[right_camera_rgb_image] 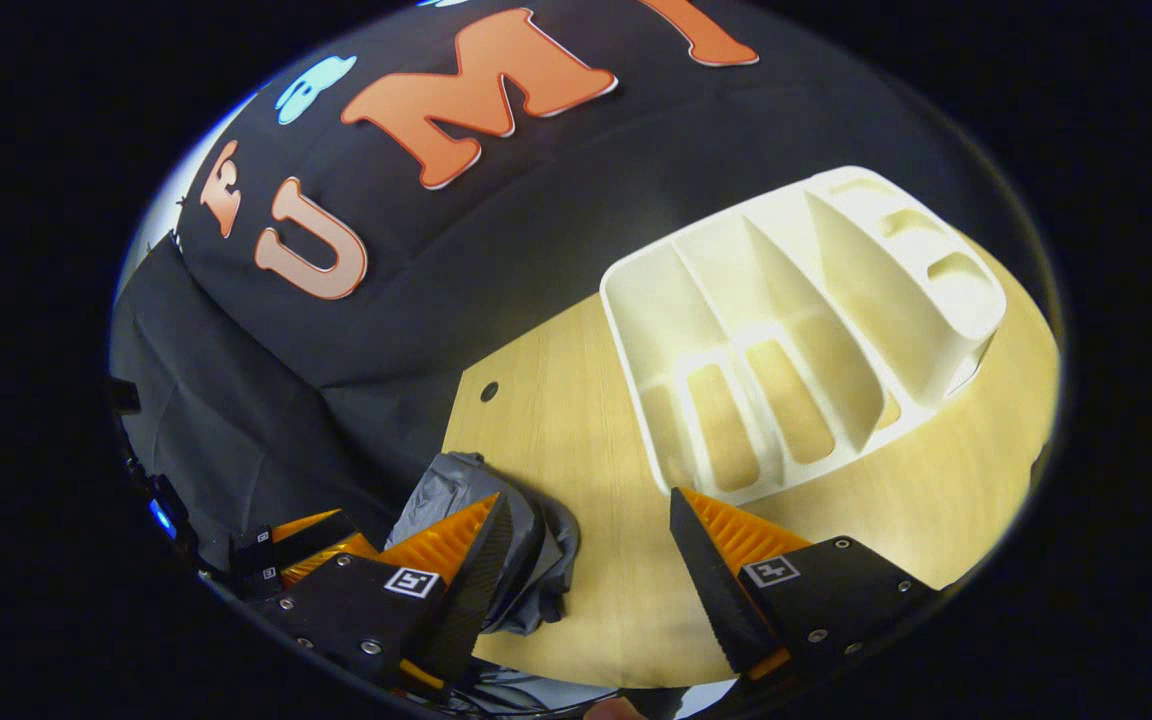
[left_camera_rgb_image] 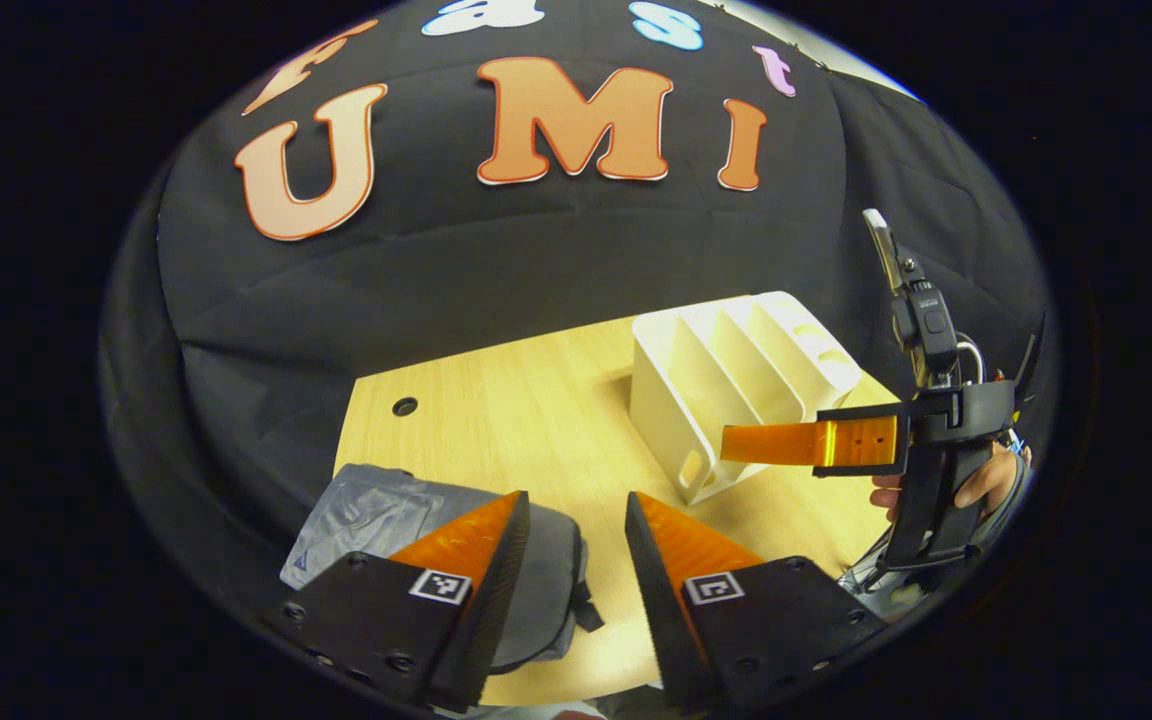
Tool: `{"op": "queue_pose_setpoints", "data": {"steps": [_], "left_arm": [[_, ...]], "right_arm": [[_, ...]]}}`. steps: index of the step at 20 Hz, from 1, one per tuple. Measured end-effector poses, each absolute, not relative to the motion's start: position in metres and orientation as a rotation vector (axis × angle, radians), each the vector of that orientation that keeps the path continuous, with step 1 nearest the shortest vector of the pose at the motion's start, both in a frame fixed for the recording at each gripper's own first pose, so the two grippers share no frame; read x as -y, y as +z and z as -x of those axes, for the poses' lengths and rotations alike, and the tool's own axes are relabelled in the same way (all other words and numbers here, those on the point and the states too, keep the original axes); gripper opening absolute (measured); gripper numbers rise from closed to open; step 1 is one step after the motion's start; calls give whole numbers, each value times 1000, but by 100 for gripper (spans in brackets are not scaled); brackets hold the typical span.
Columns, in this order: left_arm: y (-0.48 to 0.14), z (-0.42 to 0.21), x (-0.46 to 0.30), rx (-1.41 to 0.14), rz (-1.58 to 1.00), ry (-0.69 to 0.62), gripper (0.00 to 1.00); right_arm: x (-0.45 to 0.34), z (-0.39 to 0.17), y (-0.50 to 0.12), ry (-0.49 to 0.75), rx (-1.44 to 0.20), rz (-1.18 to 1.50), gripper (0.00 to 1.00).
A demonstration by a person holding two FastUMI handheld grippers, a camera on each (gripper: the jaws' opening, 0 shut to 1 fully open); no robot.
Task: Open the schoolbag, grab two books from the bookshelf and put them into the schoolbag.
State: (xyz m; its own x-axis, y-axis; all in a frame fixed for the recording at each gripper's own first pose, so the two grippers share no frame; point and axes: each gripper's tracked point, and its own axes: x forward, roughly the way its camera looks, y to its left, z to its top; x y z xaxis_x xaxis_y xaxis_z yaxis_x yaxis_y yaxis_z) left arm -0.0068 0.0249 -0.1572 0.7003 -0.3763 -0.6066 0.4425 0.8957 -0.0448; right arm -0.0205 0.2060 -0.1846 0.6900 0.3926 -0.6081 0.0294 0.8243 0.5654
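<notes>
- The left gripper [left_camera_rgb_image: 576, 580] has its jaws spread with nothing between them; it hangs above the near edge of the wooden table [left_camera_rgb_image: 516, 420].
- The grey schoolbag [left_camera_rgb_image: 386, 510] lies flat on the table, partly under that gripper's left-hand jaw and reaching a little into the gap between the two.
- The right gripper [right_camera_rgb_image: 586, 570] also has its jaws spread and holds nothing. In the left gripper view it shows off to the right [left_camera_rgb_image: 766, 443], held by a hand [left_camera_rgb_image: 986, 480], its fingers pointing toward the shelf.
- The white bookshelf [right_camera_rgb_image: 806, 310] stands ahead of the right gripper's jaws and slightly toward the right-hand one, its near corner just beyond that jaw's tip.
- The schoolbag [right_camera_rgb_image: 476, 500] sits behind the right gripper's left-hand jaw, well apart from the shelf.
- Count: one schoolbag, one bookshelf with four slots as far as I can tell, two grippers. I see no book in any slot; the table shows through the slots' open bottoms.
- Step in hand, as I judge it: either the very start or the finish. I cannot tell whether the bag is zipped or whether books are already inside it.
- If the task is just starting, the next move calls for the left gripper to drop onto the bag and find the zipper pull, which is too small to make out here.
</notes>
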Motion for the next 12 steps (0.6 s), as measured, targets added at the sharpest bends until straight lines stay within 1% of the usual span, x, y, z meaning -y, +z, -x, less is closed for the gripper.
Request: {"op": "queue_pose_setpoints", "data": {"steps": [1, 2, 3, 4, 6, 12], "left_arm": [[-151, 6, -12, -631, -97, -463, 67], [-143, 4, -2, -598, -83, -453, 76], [-135, 3, 9, -572, -65, -455, 81], [-128, 1, 20, -546, -50, -452, 92], [-114, 2, 39, -497, -34, -435, 95], [-68, 1, 77, -349, 55, -316, 95]], "right_arm": [[-192, 18, -174, 208, -763, -551, 94], [-176, 16, -166, 197, -733, -521, 95], [-160, 20, -159, 192, -710, -493, 95], [-145, 19, -150, 182, -681, -469, 94], [-120, 19, -130, 172, -620, -425, 95], [-58, 15, -51, 167, -413, -287, 95]]}}
